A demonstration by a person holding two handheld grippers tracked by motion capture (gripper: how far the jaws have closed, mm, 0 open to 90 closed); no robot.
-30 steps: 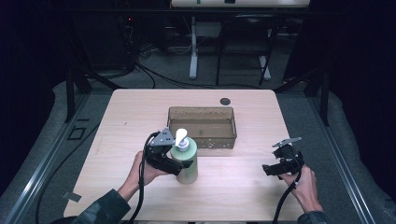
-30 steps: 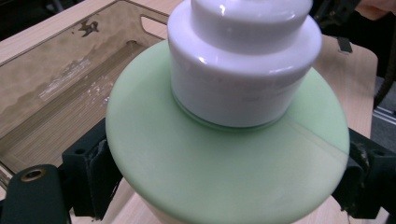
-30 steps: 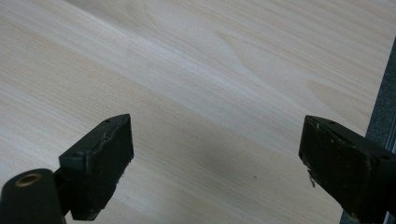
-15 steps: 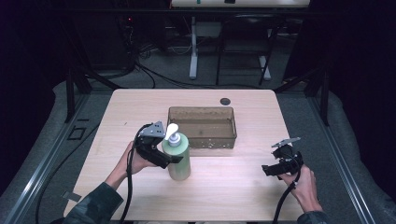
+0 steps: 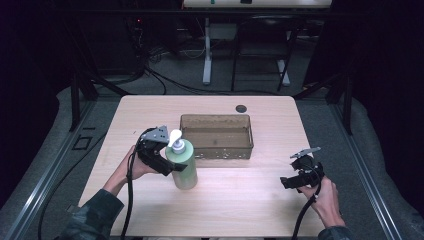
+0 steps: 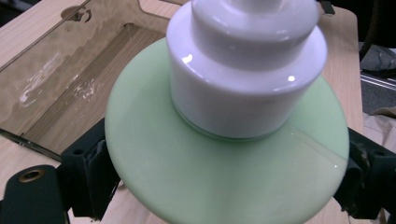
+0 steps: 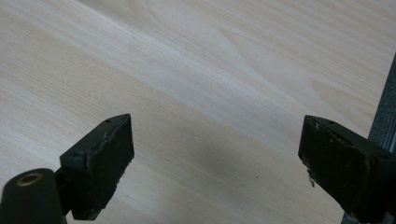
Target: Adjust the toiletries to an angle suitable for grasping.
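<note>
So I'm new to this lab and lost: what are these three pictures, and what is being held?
A person works at a wooden table with a hand-held claw in each hand. One picture looks down from above; the other two come from cameras riding on the claws. The left claw is closed on a pale green pump bottle with a white pump top, its pads pressing both sides. The right claw is open over bare wood. A clear brown tray sits just behind the bottle.

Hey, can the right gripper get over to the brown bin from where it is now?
Probably yes: the right gripper is open and holds nothing, and bare table lies between it and the bin.
</note>
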